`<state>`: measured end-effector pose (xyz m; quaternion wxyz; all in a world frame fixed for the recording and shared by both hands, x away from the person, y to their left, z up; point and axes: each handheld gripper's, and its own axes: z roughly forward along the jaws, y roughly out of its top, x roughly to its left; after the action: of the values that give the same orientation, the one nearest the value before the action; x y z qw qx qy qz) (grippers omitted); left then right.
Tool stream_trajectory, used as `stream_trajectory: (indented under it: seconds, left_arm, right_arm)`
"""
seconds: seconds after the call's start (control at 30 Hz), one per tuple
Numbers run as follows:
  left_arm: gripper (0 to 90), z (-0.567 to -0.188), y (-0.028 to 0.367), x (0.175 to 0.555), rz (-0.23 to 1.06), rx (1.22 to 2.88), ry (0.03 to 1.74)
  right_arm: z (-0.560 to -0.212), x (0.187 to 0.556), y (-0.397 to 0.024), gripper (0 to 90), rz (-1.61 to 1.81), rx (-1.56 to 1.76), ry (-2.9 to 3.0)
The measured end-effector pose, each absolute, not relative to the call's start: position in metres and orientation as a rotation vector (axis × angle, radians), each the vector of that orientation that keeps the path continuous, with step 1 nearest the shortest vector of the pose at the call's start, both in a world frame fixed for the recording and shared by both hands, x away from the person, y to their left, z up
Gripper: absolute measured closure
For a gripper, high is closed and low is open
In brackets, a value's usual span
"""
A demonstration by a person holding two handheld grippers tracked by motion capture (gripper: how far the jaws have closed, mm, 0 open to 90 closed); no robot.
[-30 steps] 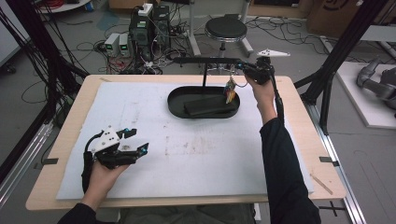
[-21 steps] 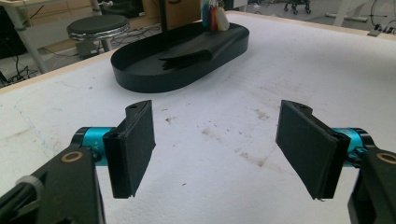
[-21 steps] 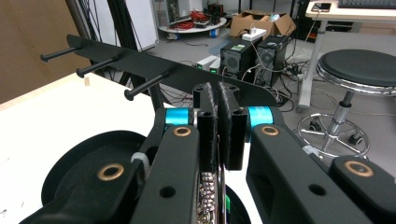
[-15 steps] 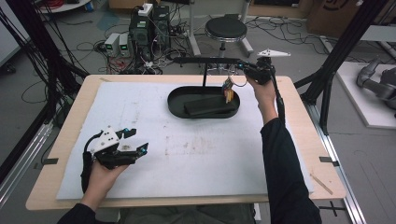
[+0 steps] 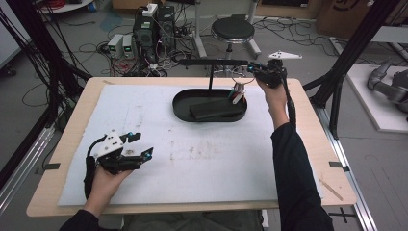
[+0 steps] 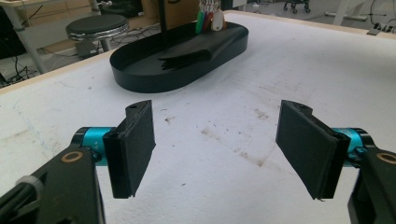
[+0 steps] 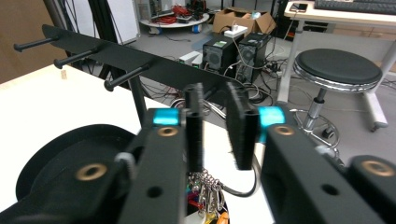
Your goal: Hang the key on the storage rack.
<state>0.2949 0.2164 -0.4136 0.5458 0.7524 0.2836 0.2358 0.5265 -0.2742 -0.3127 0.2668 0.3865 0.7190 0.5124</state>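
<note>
Two tools in frame, one per hand. The right tool (image 5: 251, 68) is held high at the far edge of the bench (image 5: 72, 144), level with the black metal rack with horizontal pegs (image 5: 211, 61) that stands behind the black oval tray (image 5: 180, 108). In the right gripper view its jaws show a narrow gap with nothing pressed between the pads; they have just been opening, whereas half a second ago they were closed almost fully. Directly below the jaws hangs the bunch of keys with coloured tags on a wire ring (image 7: 205, 191); in the high view the bunch (image 5: 237, 91) dangles over the right end of the tray, just under the rack's right tip. I cannot tell whether the ring sits on a peg.

A flat dark rectangular block (image 5: 216, 108) lies inside the tray, as in the earlier frames.

The left tool (image 5: 137, 147) rests low over the white mat (image 5: 216, 168) at the near left, jaws spread wide and holding nothing. Neither its place nor its spread differs from a second ago. The right hand (image 5: 274, 94) likewise keeps the same spot; the jaw gap is the sole change seen.
</note>
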Motion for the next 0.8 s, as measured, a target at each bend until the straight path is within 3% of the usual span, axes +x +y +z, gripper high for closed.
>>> stream_trajectory:
  seconds: [0.27,0.6,0.8]
  left_arm:
    - [28.1,-0.409,0.216,0.301,0.56,1.773,0.663]
    - [28.1,-0.401,0.21,0.318,0.545,1.757,0.652]
    - [28.1,-0.399,0.203,0.327,0.54,1.762,0.65]
  right_arm:
    - [-0.306,0.506,-0.286,48.5,1.371,1.058,1.973]
    - [-0.295,0.454,-0.307,40.2,1.408,1.031,1.992]
    - [-0.297,0.414,-0.314,41.1,1.448,0.963,1.96]
